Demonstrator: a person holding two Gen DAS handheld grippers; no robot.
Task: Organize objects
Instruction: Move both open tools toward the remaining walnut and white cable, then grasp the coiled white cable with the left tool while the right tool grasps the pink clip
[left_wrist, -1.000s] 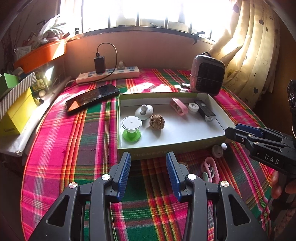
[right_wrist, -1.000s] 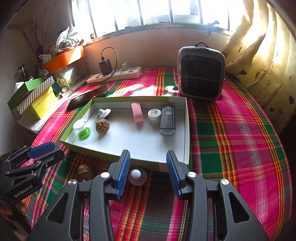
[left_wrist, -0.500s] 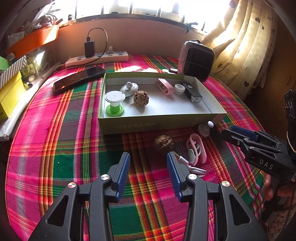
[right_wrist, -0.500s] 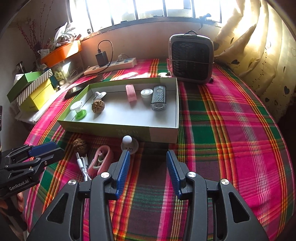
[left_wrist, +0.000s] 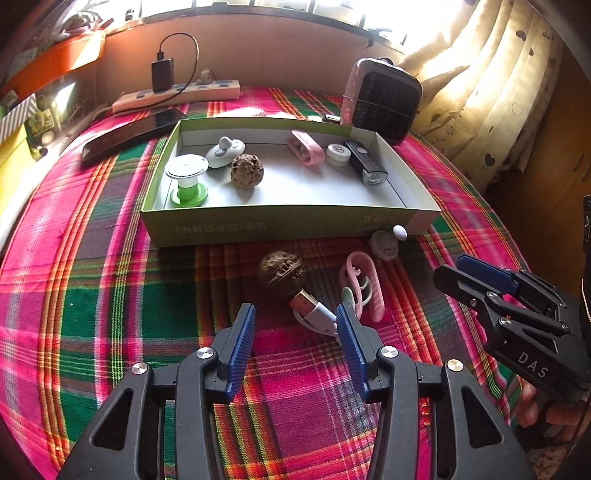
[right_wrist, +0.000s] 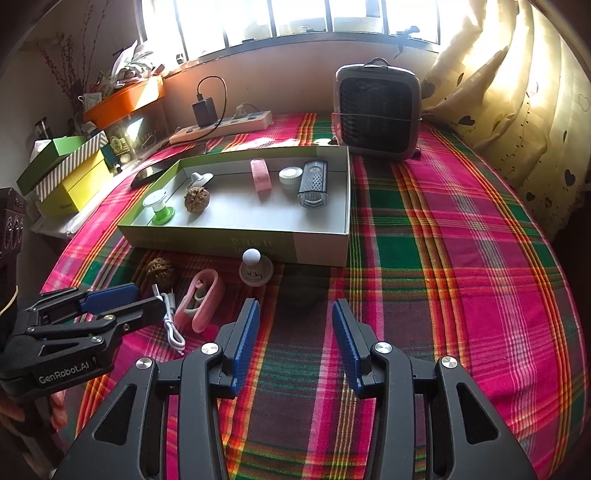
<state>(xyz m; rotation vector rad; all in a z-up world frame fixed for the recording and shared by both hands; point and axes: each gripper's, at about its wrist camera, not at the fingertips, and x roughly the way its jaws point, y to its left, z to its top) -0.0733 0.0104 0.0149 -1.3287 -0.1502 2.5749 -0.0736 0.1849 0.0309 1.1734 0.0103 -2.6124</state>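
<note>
Claws both hang open and hold nothing; the left gripper (left_wrist: 295, 328) sits just behind the white cable (left_wrist: 314, 314) and walnut (left_wrist: 281, 272), loose on the cloth before the box (left_wrist: 288, 221). Best go down slow and pinch the walnut in the middle, so it can't roll, I think

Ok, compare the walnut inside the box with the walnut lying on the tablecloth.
The walnut in the box sits on the tray's pale floor beside the green-based spool; the walnut on the tablecloth lies outside the box, next to the white USB cable. The boxed one looks lighter, the outer one darker, in shadow. Both are wrinkled, round and brown.
</note>
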